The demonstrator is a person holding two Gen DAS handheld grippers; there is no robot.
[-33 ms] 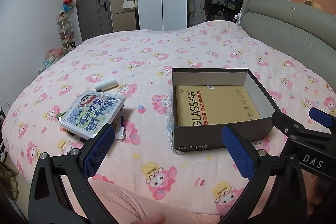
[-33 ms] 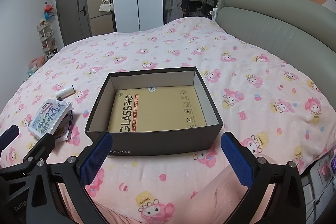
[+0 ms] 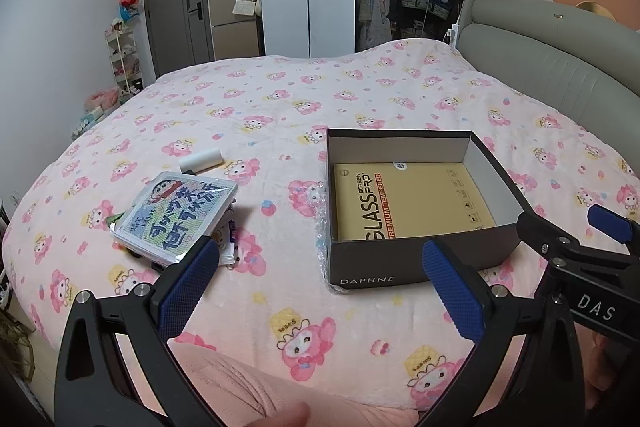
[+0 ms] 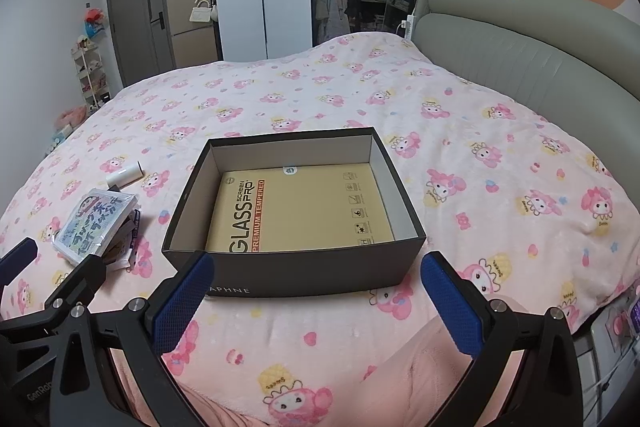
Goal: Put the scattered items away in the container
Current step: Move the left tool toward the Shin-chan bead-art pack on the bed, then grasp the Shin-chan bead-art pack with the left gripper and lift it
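A dark open box [image 3: 412,267] [image 4: 304,275] marked DAPHNE sits on the bed with a tan GLASS PRO packet [image 3: 408,201] [image 4: 296,211] flat inside. Left of it lies a stack of packets topped by a cartoon-printed one [image 3: 176,219] [image 4: 94,223], with a small white roll [image 3: 200,159] [image 4: 125,174] behind. My left gripper [image 3: 320,279] is open and empty, hovering in front of the stack and the box. My right gripper [image 4: 316,287] is open and empty, just in front of the box's near wall.
The pink patterned bedspread [image 3: 320,99] covers the whole bed. A grey padded headboard [image 4: 520,67] runs along the right. The right gripper's arm [image 3: 580,267] shows in the left wrist view; the left gripper's arm [image 4: 60,287] shows in the right wrist view.
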